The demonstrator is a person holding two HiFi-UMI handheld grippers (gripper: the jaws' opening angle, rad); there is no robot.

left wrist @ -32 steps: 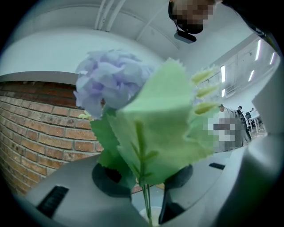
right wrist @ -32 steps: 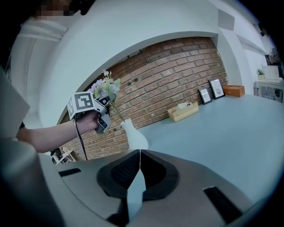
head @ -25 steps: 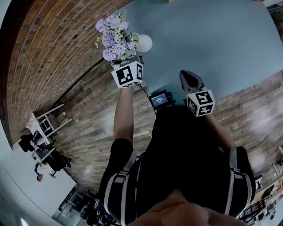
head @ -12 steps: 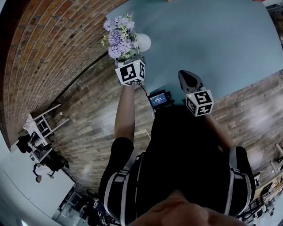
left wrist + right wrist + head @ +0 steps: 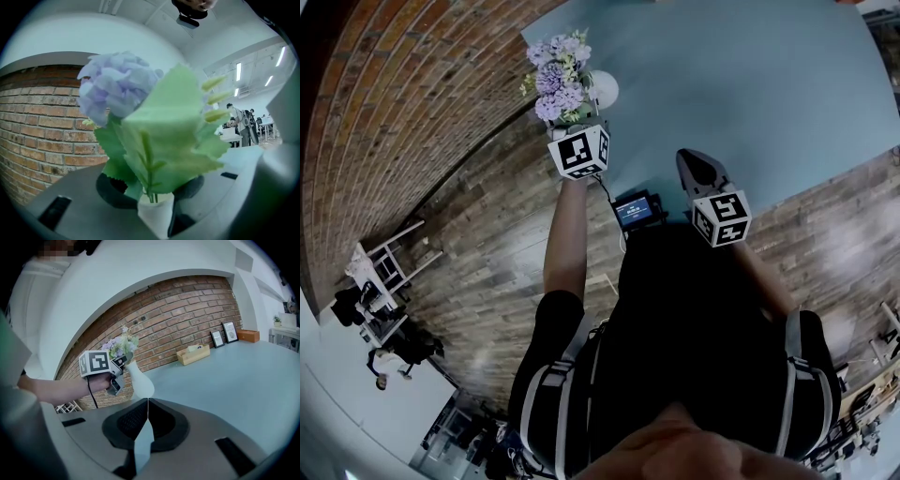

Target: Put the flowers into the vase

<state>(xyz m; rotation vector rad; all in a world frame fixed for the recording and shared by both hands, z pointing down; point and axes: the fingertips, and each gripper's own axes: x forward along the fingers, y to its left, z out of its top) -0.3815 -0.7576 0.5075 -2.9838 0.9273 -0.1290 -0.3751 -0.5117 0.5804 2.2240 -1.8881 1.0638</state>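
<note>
In the head view, the flowers [image 5: 555,77] hide the mouth of the vase [image 5: 606,90].

Table middle: we find the table [image 5: 750,84] bare and wide to the right of the vase [image 5: 605,90].
Above the vase: flowers [image 5: 558,75] fill the room over its mouth.
Vase's near side: blocked by the left gripper [image 5: 584,122], which is clamped on the flowers.
Vase's right flank: we see open room between it and the right gripper [image 5: 692,161].
Far side: a wooden tray [image 5: 196,354], picture frames [image 5: 224,337] and an orange box [image 5: 247,335] line the brick wall [image 5: 187,319], well apart from the vase.
</note>
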